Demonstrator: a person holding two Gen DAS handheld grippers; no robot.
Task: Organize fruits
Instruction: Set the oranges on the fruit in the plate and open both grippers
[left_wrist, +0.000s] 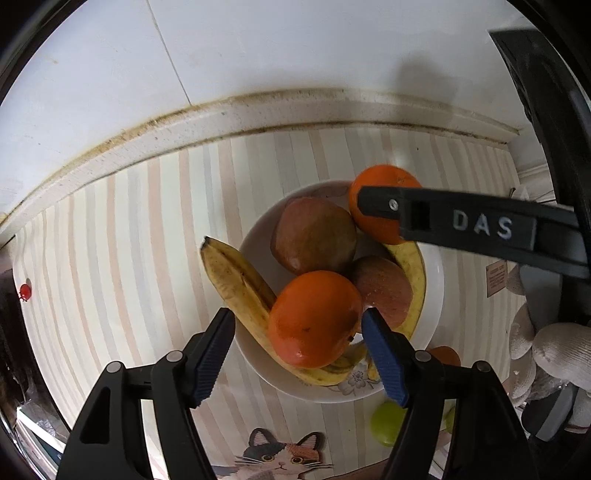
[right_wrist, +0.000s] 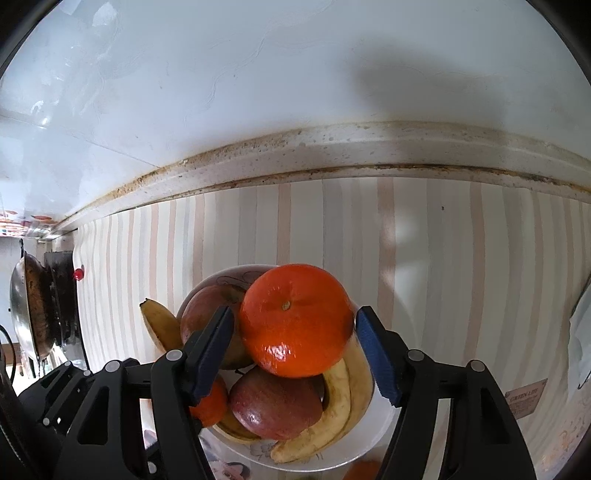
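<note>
A white bowl (left_wrist: 436, 288) on the striped cloth holds two reddish apples (left_wrist: 314, 236), bananas (left_wrist: 236, 284) and an orange (left_wrist: 314, 321). My left gripper (left_wrist: 297, 350) is open, its blue pads either side of that near orange without clearly touching. My right gripper (right_wrist: 295, 350) has its jaws around a second orange (right_wrist: 295, 319) above the bowl's (right_wrist: 384, 417) far side; whether the pads press it is unclear. In the left wrist view the right gripper's finger (left_wrist: 461, 221) crosses that second orange (left_wrist: 380, 188). Apples (right_wrist: 275, 402) and bananas (right_wrist: 347, 398) lie beneath it.
A green fruit (left_wrist: 386, 421) and another orange fruit (left_wrist: 445, 356) lie on the cloth by the bowl's near right. A small red object (left_wrist: 25, 291) sits far left. A wok (right_wrist: 31, 314) stands at the left end. The wall ledge (left_wrist: 221, 122) runs behind.
</note>
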